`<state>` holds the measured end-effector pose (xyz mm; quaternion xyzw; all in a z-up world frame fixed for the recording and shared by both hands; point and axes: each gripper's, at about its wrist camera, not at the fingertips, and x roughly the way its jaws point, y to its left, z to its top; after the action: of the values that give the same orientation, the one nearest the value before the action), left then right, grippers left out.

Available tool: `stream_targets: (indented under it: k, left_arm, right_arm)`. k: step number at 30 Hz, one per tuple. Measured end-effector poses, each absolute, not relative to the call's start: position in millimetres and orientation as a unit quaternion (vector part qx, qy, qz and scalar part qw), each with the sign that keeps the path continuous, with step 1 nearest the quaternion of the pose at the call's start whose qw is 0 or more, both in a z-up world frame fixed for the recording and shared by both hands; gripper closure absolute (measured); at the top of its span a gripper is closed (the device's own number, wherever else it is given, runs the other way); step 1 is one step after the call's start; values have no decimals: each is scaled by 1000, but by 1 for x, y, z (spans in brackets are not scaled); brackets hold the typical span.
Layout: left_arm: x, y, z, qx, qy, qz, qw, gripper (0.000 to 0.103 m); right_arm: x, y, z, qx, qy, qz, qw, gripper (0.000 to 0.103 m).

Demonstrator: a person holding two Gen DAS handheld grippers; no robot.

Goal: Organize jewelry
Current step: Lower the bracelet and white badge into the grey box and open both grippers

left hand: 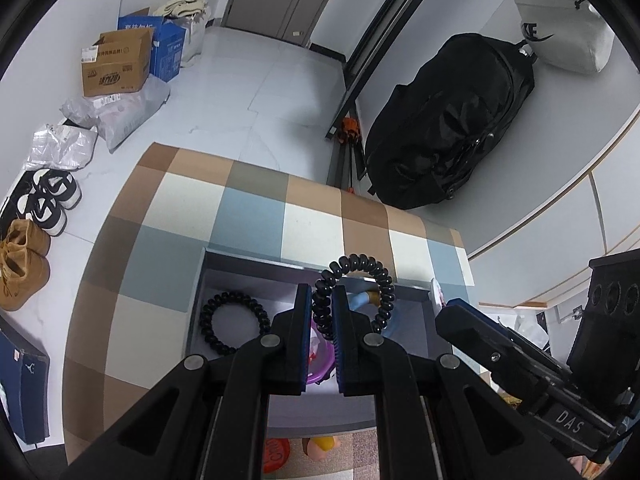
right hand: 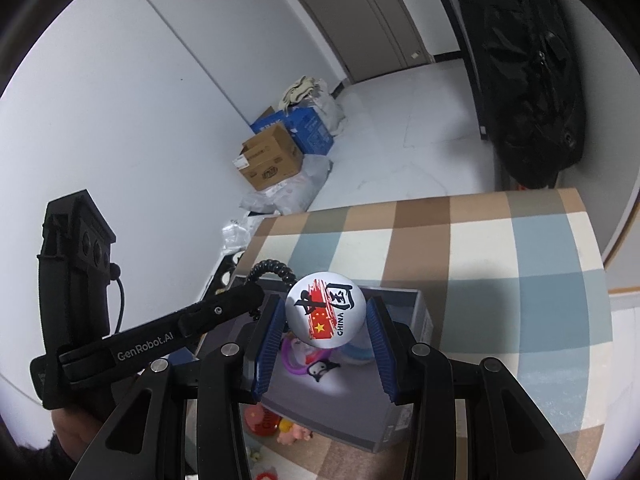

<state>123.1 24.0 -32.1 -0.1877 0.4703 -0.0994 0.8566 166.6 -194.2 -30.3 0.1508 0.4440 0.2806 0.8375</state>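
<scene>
Black coil tie (left hand: pixel 352 292) pinched in left tongs (left hand: pixel 322 300), badge (right hand: pixel 325 309) in right tongs (right hand: pixel 325 320)

Both grippers, left (left hand: pixel 321 312) and right (right hand: pixel 325 330), have black linkages, silver screws, blue-padded jaws, white "GenRobot.AI" lettering.

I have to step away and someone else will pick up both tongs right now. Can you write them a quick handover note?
Left tongs: shut on a black spiral hair tie, held above the grey box.
Right tongs: gripping a round China badge over the same box.
Done: another black hair tie lies in the box, with a purple ring and a light blue item.
Left: release both held pieces into the box; small toys remain outside, near its front edge.
</scene>
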Motion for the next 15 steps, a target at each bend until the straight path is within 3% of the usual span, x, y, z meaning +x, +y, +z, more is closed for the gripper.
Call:
stream_targets:
  k: [15]
  left_arm:
    - [122, 23, -32, -196, 464, -112, 857, 97]
  right_arm:
    - [165, -195, -29, 138, 445, 276, 841, 60]
